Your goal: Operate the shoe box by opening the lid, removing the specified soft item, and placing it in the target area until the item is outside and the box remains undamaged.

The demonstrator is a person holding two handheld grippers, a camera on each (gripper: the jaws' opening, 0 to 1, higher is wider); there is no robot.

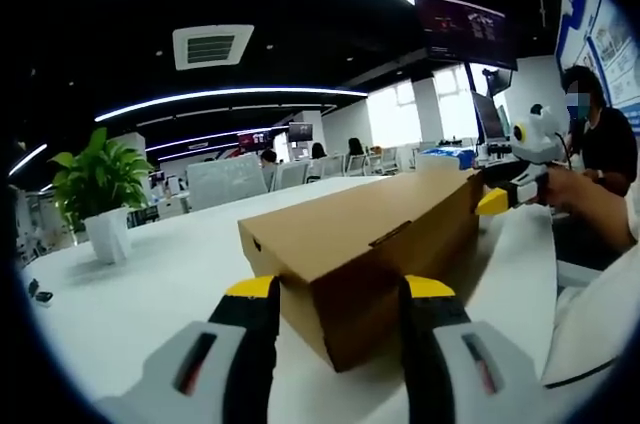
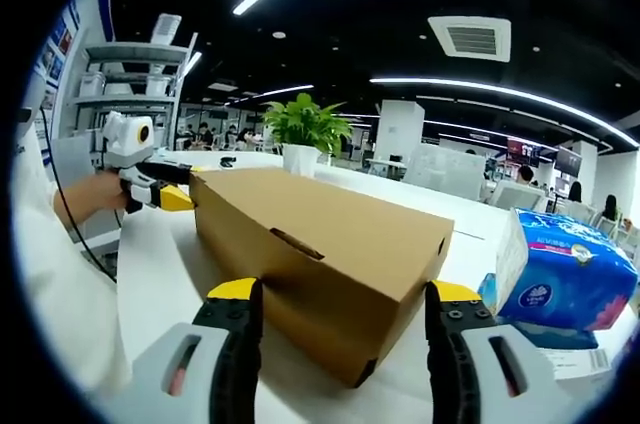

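Shoe box (image 1: 365, 259) of plain brown cardboard lies flat on the white worktop (image 1: 150, 294), its lid down and closed all round. In the left gripper view one short end of the box sits between the spread, yellow-tipped jaws of the left gripper (image 1: 341, 294), with the nearest corner reaching down between them; whether the jaws touch the cardboard cannot be told. At the far end of the box in that view, the right gripper (image 1: 492, 201) comes in from the right, held in a person's hand (image 1: 570, 189), its yellow tip right at the box's far corner.

In the right gripper view the opposite short end of the shoe box (image 2: 330, 259) lies between the parted jaws of the right gripper (image 2: 345, 309), a gap showing on each side, wider on the right. Across the box, the left gripper (image 2: 172, 196) meets the far end with its yellow tip against the cardboard. A blue pack of tissues (image 2: 560, 279) rests on the worktop just beside the box, to its right in this view. A potted green plant (image 2: 305, 139) stands farther back on the worktop, beyond the box.
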